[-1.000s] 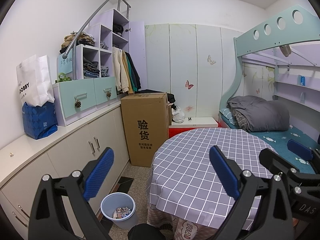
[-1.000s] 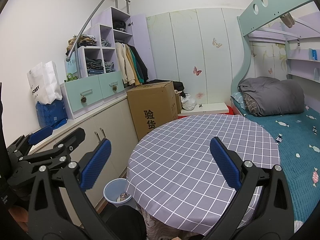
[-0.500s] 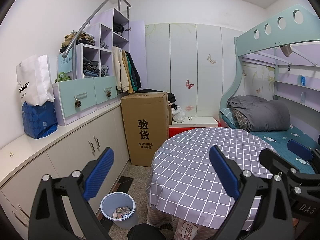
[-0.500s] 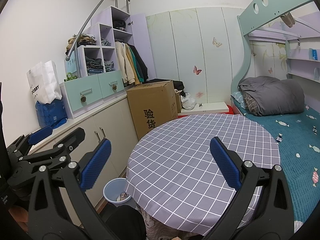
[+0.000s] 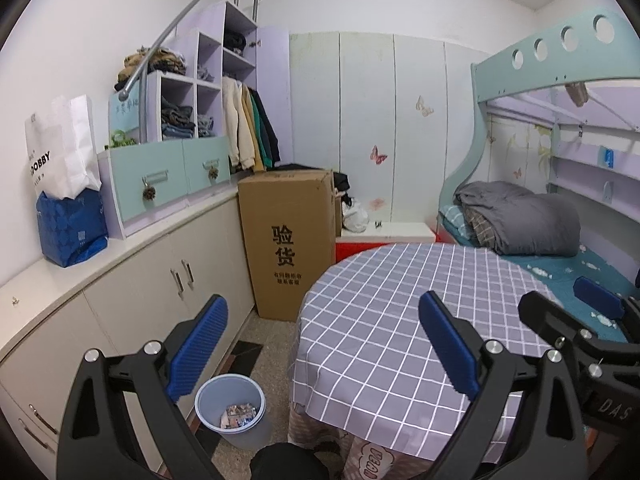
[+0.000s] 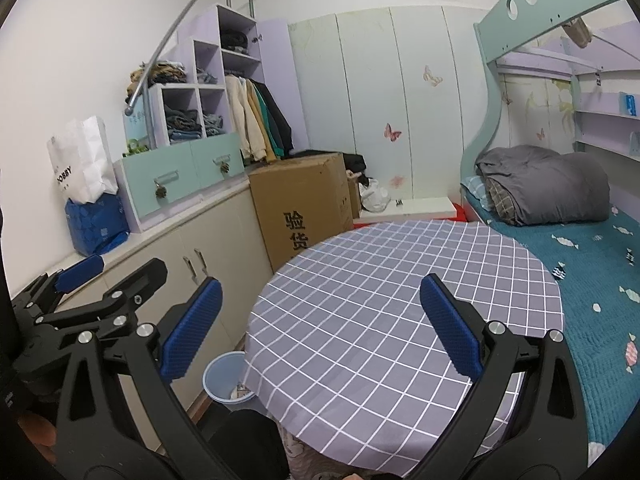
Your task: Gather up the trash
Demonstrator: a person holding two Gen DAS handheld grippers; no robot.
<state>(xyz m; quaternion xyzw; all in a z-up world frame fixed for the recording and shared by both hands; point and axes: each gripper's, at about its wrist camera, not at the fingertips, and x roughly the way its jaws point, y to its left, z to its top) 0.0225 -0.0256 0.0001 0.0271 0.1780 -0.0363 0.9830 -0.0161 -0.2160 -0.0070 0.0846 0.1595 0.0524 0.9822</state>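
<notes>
A pale blue waste bin stands on the floor left of the round table, with printed wrappers inside; in the right wrist view the bin shows partly behind the table edge. My left gripper is open and empty, held above the table's left edge and the bin. My right gripper is open too, with nothing between its fingers, over the checked tablecloth. Each gripper appears at the edge of the other's view. No trash lies on the tablecloth.
A tall cardboard box stands behind the table by the beige cabinets. White and blue bags sit on the counter. A bunk bed with a grey duvet lies right. A white plastic bag sits by the wardrobe.
</notes>
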